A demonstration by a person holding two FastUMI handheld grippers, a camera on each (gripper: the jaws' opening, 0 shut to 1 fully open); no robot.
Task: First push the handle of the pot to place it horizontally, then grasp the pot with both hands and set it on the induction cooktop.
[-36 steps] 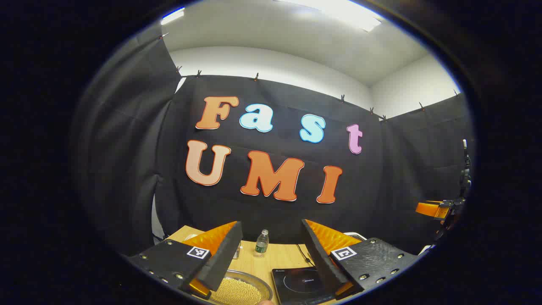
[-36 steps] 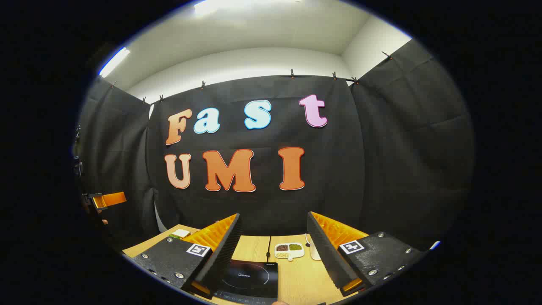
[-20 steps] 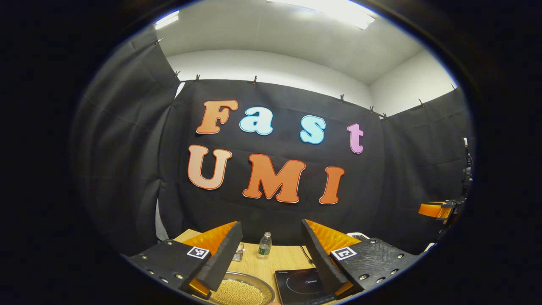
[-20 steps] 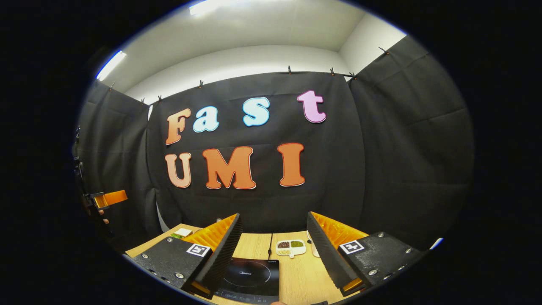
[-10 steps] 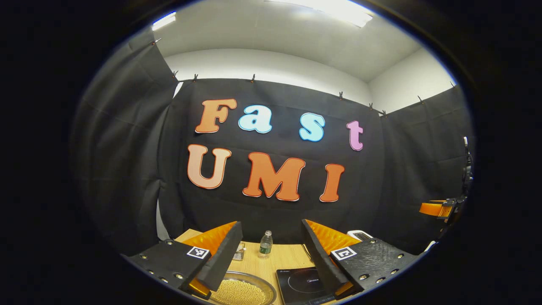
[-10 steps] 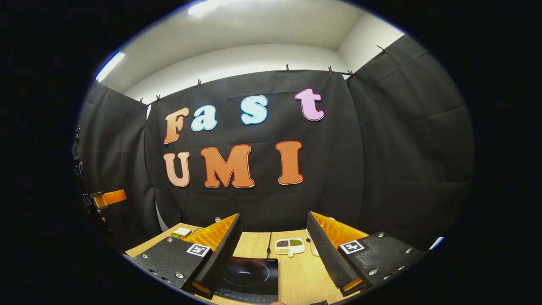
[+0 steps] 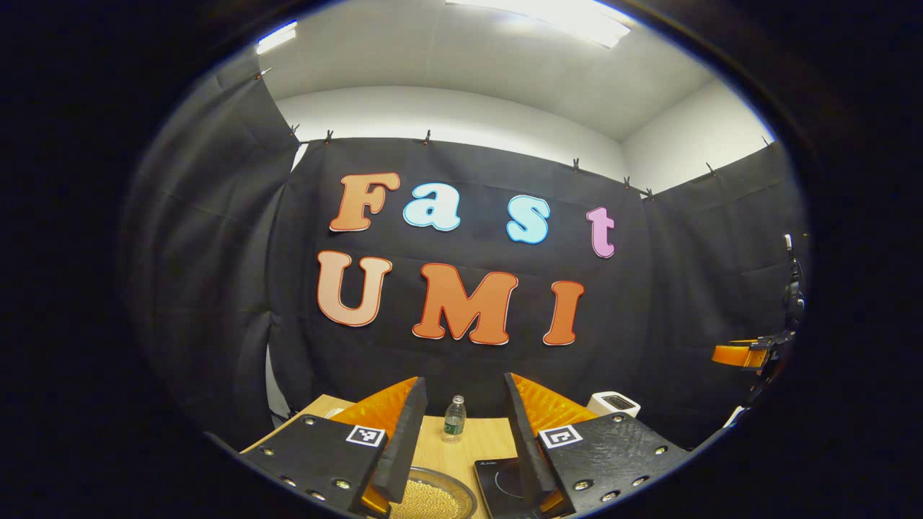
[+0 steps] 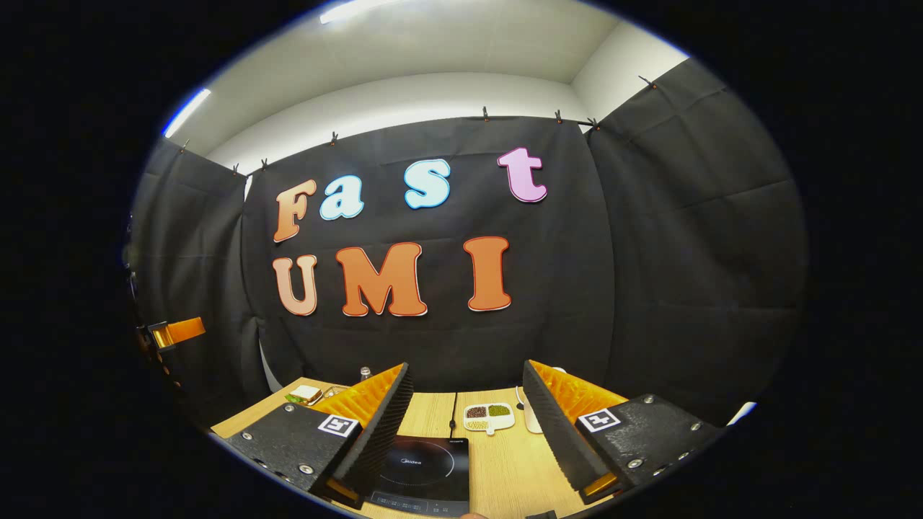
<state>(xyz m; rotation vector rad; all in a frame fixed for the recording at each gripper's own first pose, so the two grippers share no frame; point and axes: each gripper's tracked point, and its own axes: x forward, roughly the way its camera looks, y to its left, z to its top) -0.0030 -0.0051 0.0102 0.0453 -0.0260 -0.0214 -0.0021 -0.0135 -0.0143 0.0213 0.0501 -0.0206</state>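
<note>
A round metal pot [image 7: 433,499] holding yellowish beads sits low in the left gripper view, partly hidden behind my left gripper's fingers. Its handle is out of sight. The black induction cooktop [image 7: 499,477] lies just right of it on the wooden table [image 8: 515,468]. My left gripper [image 7: 462,383] hovers above both, open with a narrowed gap and nothing between its fingers. My right gripper [image 8: 466,367] is wide open and empty above the cooktop [image 8: 422,467]. Each gripper shows at the other view's edge: the right gripper [image 7: 741,355] and the left gripper [image 8: 177,330].
A small water bottle [image 7: 453,418] stands at the table's back, with a white appliance [image 7: 613,404] to its right. A divided dish of beans [image 8: 490,416], a white object [image 8: 532,419] and a sandwich [image 8: 306,394] lie along the far edge. A cable [image 8: 453,412] runs behind the cooktop.
My left gripper's fingers have drawn closer together and now hide more of the pot and cooktop. The right gripper view has drifted slightly; its fingers keep the same width.
</note>
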